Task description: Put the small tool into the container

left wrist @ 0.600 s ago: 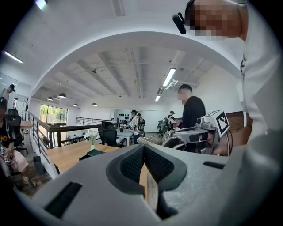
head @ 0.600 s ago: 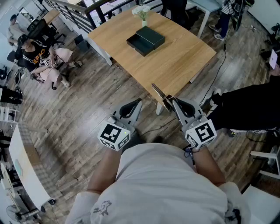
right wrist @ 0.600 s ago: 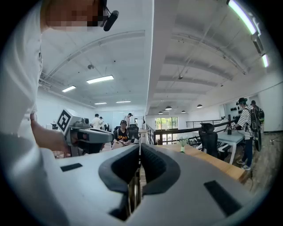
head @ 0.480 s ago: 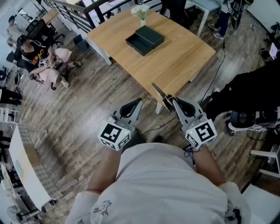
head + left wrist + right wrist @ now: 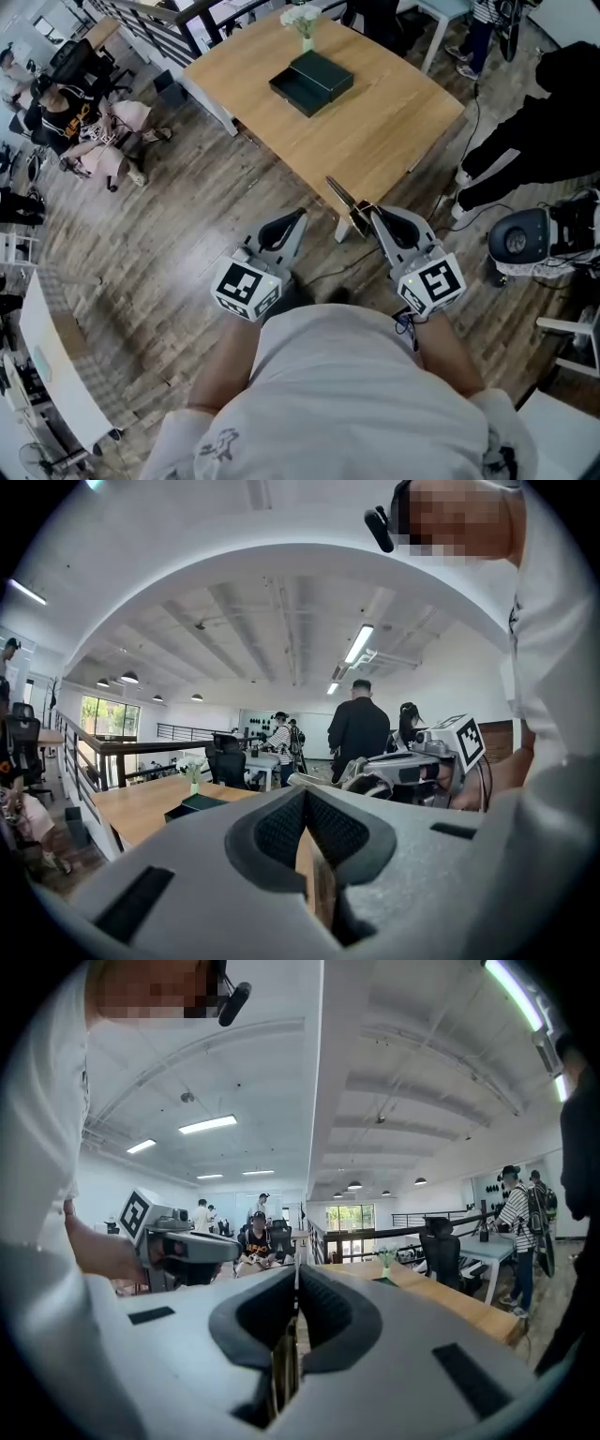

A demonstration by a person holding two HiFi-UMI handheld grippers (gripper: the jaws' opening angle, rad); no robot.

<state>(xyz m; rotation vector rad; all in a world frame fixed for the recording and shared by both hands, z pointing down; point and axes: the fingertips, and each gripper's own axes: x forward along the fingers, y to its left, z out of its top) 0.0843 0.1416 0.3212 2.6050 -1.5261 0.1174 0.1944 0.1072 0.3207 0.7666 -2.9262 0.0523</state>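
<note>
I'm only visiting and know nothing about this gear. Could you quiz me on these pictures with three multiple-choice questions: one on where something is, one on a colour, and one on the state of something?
1. Where does the dark box stand?
A. on the floor
B. on the wooden table, near the vase
C. on a chair

2. What colour are the flowers in the vase?
A. red
B. white
C. blue

3. How are the right tongs?
A. wide open and empty
B. clamped on the vase
C. shut on a thin small tool

Answers:
1 B: the head view shows the box on the tabletop, close to the vase.
2 B: the blooms are pale white.
3 C: the right gripper view shows the jaws together with a thin strip between them, and in the head view the strip sticks out towards the table.
</note>
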